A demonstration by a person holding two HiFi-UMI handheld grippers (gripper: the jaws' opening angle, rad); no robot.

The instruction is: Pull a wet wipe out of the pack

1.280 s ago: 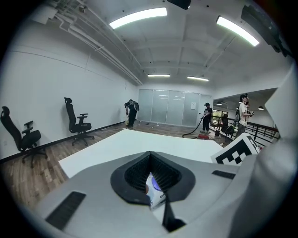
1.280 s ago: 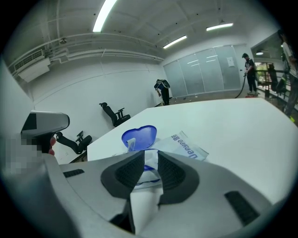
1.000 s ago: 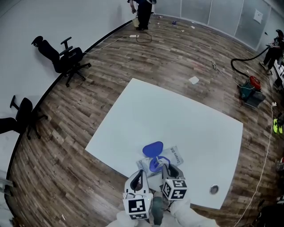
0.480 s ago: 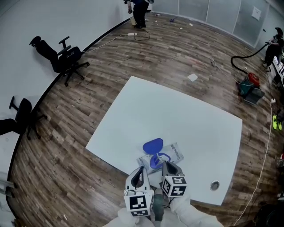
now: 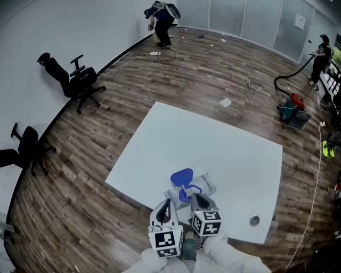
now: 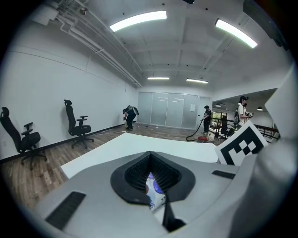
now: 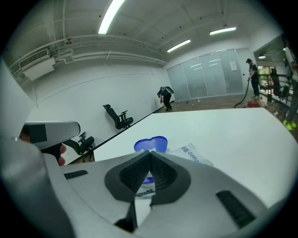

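Blue lid [image 5: 183, 177] already flipped open on pack [image 5: 205, 184]; no wipe pulled yet. Left gripper [image 5: 167, 203], right gripper [image 5: 195, 197] both seen pressed shut, empty.

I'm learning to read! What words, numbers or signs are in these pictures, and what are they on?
Nothing here can be read for sure.
Wet wipe pack: dark print, too blurred and tilted to read.
Marker cubes: black-and-white square patterns, no words.
White sheet on the far glass wall: too small to read.
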